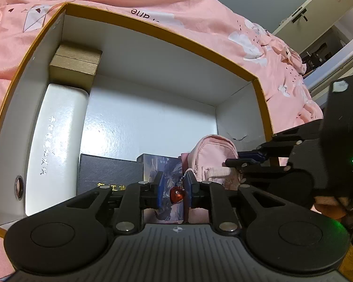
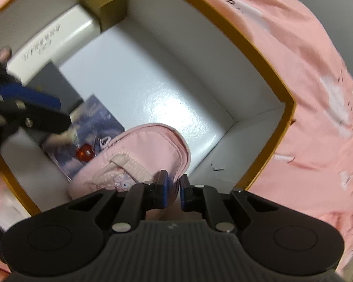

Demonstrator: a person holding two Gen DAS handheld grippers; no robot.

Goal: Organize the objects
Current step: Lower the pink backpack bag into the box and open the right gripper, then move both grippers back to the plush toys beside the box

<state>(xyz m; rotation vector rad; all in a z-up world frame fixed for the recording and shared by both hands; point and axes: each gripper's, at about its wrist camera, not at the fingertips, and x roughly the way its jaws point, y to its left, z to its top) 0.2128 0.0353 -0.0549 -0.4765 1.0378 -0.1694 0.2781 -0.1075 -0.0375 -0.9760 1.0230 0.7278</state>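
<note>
Sitting on a pink bedspread point(image 1: 200, 7), a large open box point(image 1: 153, 35) with a yellow rim and white inside walls holds everything that has been sorted so far. Along its left wall in the left wrist view, a small gold box point(image 1: 75, 63) stands in the far corner, and a long white case point(image 1: 56, 145) with silver lettering lies just in front of it, touching it. Next to the case, toward the near wall, a black box point(image 1: 108, 174) with gold lettering lies flat, and a picture box point(image 1: 161, 162) printed in blue and purple stands just beside it. A little red heart charm point(image 1: 177, 194) on a short chain hangs in front of the picture box, right between the pads of the left gripper point(image 1: 173, 186); those tongs are narrow, and whether they pinch the chain cannot be told. To the right, a small pink pouch point(image 1: 214, 155) shaped like a backpack rests in the near right part of the box, touching the picture box. The right gripper point(image 1: 228, 163) comes in from the right edge and reaches the pouch's side. In its own blurred view, the right gripper point(image 2: 174, 188) shows narrow tongs at the pouch's point(image 2: 141, 150) edge, with pink fabric between the pads; a firm grip cannot be told.
</note>
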